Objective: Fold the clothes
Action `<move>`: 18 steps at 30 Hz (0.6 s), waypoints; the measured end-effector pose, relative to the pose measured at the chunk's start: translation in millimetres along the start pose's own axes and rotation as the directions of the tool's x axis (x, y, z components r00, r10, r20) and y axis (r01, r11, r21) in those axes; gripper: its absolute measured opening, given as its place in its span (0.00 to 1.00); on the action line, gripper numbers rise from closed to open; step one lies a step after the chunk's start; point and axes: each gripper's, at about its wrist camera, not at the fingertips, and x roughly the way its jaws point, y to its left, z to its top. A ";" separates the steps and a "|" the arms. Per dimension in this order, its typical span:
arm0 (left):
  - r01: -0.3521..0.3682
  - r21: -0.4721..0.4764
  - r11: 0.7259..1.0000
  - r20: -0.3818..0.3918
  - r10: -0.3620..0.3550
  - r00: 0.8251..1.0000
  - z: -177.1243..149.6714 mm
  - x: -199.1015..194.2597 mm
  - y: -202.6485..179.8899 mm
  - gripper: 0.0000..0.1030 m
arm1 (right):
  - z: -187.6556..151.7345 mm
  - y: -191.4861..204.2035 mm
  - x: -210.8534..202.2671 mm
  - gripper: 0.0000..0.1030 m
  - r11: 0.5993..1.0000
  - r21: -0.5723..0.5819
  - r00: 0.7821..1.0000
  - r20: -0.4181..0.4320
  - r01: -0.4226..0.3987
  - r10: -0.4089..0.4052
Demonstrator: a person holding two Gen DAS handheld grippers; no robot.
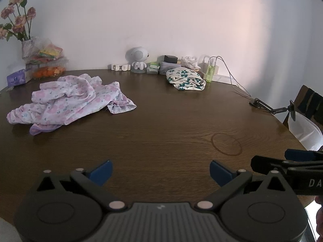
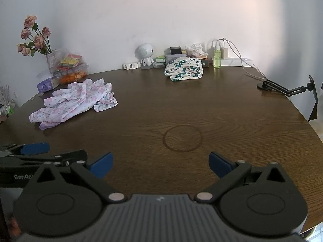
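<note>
A crumpled pink floral garment (image 1: 68, 100) lies unfolded on the left of the dark wooden table (image 1: 171, 125); it also shows in the right wrist view (image 2: 74, 100). A folded white garment with green flowers (image 1: 185, 79) sits at the back, also seen in the right wrist view (image 2: 183, 69). My left gripper (image 1: 160, 172) is open and empty, low over the table's near edge. My right gripper (image 2: 159, 164) is open and empty beside it, to the right. Each gripper shows at the edge of the other's view.
Along the back wall stand a vase of flowers (image 1: 18, 20), a snack bag (image 1: 47, 62), a tissue pack (image 1: 17, 77), a white robot toy (image 1: 139, 58), small boxes (image 1: 165, 64), a green bottle (image 1: 211, 71) and a cable. A black phone stand (image 2: 286, 88) sits at the right edge.
</note>
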 end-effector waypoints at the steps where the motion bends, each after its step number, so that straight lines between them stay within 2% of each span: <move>1: 0.001 -0.002 1.000 0.001 -0.001 1.000 0.1 -0.2 0.2 1.00 | 0.1 -0.1 0.2 1.00 1.000 0.001 1.000 0.000 0.000 0.000; 11: -0.002 -0.002 1.000 0.026 0.002 1.000 0.9 -5.0 -0.8 1.00 | 0.0 -4.0 1.2 1.00 1.000 0.003 1.000 -0.002 -0.001 0.001; 18: 0.026 -0.012 1.000 0.031 -0.025 0.999 2.3 -6.8 0.6 1.00 | -0.1 -4.2 1.2 1.00 1.000 0.001 1.000 -0.003 -0.006 0.006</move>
